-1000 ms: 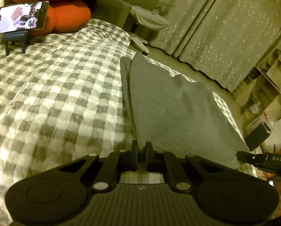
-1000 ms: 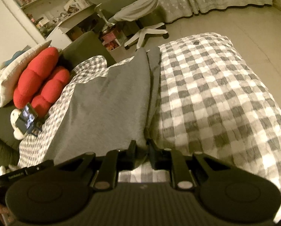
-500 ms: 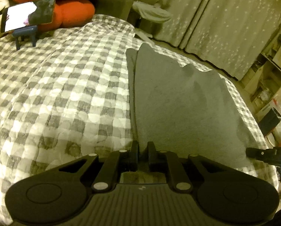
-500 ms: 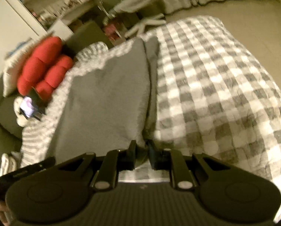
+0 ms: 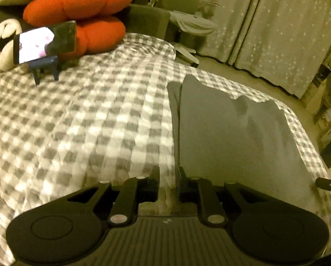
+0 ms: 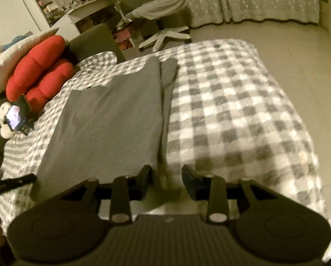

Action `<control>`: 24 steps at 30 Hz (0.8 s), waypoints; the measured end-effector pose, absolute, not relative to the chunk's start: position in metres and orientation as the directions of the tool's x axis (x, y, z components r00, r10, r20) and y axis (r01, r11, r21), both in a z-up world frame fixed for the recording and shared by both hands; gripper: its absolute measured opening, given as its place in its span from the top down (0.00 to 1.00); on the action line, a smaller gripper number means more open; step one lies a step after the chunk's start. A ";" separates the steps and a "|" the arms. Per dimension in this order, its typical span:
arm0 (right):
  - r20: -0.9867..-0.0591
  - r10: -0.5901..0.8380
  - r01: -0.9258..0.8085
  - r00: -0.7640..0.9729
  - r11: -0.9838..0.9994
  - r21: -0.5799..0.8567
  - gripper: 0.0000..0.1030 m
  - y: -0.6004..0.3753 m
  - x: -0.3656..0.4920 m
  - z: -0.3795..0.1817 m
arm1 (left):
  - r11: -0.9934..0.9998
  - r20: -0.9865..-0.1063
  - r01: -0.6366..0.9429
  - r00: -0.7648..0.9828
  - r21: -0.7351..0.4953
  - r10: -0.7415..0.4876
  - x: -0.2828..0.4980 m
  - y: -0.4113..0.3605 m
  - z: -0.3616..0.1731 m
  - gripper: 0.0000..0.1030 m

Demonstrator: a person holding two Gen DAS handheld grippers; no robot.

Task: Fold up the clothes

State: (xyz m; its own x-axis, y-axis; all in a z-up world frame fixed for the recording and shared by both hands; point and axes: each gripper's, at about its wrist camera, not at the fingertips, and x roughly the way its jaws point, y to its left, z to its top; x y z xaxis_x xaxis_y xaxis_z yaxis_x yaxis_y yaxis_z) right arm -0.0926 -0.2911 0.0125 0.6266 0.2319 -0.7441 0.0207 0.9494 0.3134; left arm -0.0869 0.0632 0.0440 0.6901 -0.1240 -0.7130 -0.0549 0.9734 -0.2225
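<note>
The grey garment [image 5: 234,137] lies flat on the checked bedspread [image 5: 94,119], stretching away ahead of both claws. The left claw [image 5: 168,175] stands slightly parted at the garment's near left corner, gripping nothing. The right claw [image 6: 166,174] is opening over the near right edge, empty.

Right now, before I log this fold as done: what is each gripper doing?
Left gripper: open, holding nothing.
Right gripper: jaws opening, grey garment released.
</note>
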 end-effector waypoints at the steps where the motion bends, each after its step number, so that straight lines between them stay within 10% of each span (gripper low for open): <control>1: -0.741 0.217 0.029 0.636 0.952 0.304 0.67 -0.292 -0.092 0.015 | 0.973 -0.713 -0.057 0.690 -0.222 -0.122 -0.084 0.064 0.046 0.86; 24: -0.751 0.305 -0.288 0.586 0.944 0.160 0.68 -0.205 0.040 0.008 | 0.966 -0.682 0.190 0.684 -0.173 -0.256 0.040 -0.001 0.021 0.74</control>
